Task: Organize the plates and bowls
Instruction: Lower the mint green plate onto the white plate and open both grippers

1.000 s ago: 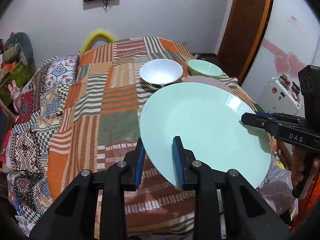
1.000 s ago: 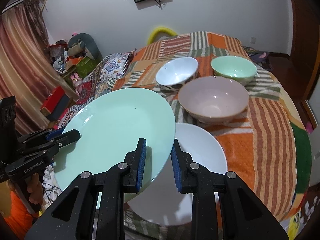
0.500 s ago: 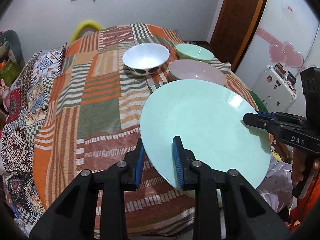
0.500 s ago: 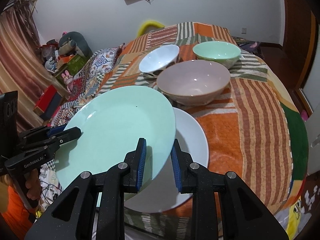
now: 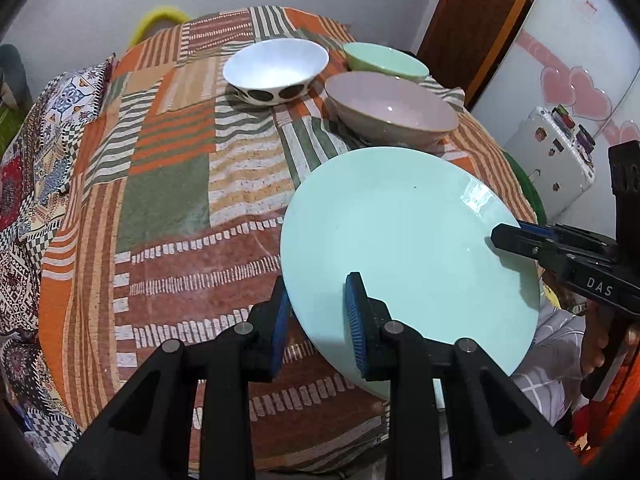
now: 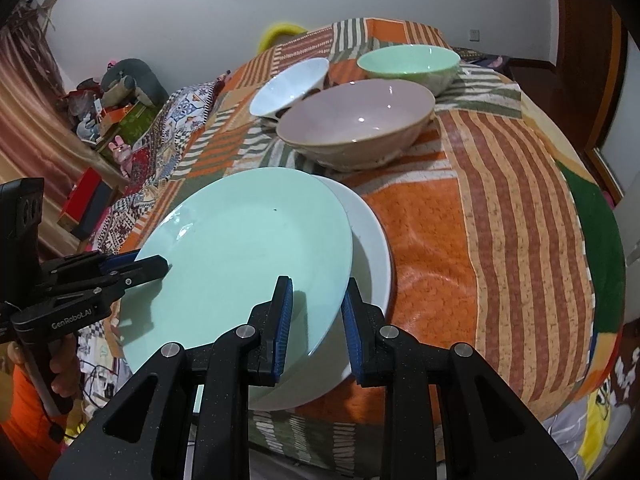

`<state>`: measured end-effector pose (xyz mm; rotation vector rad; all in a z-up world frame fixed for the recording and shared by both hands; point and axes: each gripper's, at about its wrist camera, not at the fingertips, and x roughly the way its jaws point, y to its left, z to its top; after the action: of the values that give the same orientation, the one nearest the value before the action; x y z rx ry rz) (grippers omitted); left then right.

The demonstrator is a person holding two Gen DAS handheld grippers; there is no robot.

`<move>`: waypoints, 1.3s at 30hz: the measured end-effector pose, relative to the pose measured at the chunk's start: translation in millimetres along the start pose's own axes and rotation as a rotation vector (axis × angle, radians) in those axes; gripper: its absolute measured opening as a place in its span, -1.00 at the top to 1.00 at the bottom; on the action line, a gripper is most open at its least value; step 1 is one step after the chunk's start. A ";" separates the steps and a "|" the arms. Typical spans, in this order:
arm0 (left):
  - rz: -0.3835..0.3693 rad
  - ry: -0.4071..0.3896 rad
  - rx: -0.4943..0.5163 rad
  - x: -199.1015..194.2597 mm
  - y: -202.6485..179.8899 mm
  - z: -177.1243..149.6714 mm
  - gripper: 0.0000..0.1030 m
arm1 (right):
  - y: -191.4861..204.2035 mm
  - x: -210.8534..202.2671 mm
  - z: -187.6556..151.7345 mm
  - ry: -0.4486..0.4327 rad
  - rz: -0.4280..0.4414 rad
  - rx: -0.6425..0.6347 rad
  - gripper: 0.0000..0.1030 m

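A mint green plate (image 5: 412,240) (image 6: 248,256) hangs tilted just over a white plate (image 6: 372,248) that lies at the table's near edge. My left gripper (image 5: 318,300) is shut on the green plate's near rim. My right gripper (image 6: 316,304) is shut on the opposite rim. Each gripper shows in the other's view, the right gripper (image 5: 504,238) and the left gripper (image 6: 148,264). Behind the plates stand a pink bowl (image 6: 356,120) (image 5: 392,108), a green bowl (image 6: 408,62) (image 5: 384,60) and a white bowl with dark dots (image 5: 276,68) (image 6: 288,84). Whether the two plates touch I cannot tell.
A patchwork striped cloth (image 5: 168,184) covers the round table (image 6: 500,240). A person's hand (image 5: 596,344) holds the right gripper's handle. A white cabinet (image 5: 560,156) and a brown door (image 5: 472,20) stand to the right. Boxes and toys (image 6: 116,120) crowd the floor on the left.
Both grippers have sunk toward the table with the green plate. The plate now covers much more of the white plate, and the bowls look nearer.
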<state>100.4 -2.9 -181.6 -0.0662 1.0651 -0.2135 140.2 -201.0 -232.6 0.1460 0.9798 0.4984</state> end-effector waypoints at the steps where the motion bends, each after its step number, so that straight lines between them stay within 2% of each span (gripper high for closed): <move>1: -0.001 0.004 0.002 1.4 -0.6 0.2 0.47 | -1.6 0.5 -0.1 0.002 -0.001 0.005 0.56; 8: 0.010 0.034 0.021 11.8 -4.8 3.9 0.47 | -10.7 4.9 -1.0 0.015 -0.002 0.027 0.56; 20: 0.006 0.078 -0.002 28.1 -0.2 7.2 0.46 | -13.7 12.8 1.4 0.033 -0.002 0.036 0.56; 28: 0.026 0.074 0.000 30.1 2.3 7.0 0.47 | -9.2 16.2 1.5 0.035 -0.011 0.012 0.56; 33: 0.079 0.085 0.042 36.2 -1.6 2.4 0.47 | -4.4 16.9 1.3 0.035 -0.032 -0.022 0.54; 39: 0.064 0.082 0.027 36.2 2.1 2.5 0.47 | -5.3 15.9 1.3 0.035 -0.033 -0.023 0.54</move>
<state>119.8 -8.4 -211.8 0.0012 1.1436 -0.1736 150.3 -198.1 -245.7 0.1003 1.0086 0.4836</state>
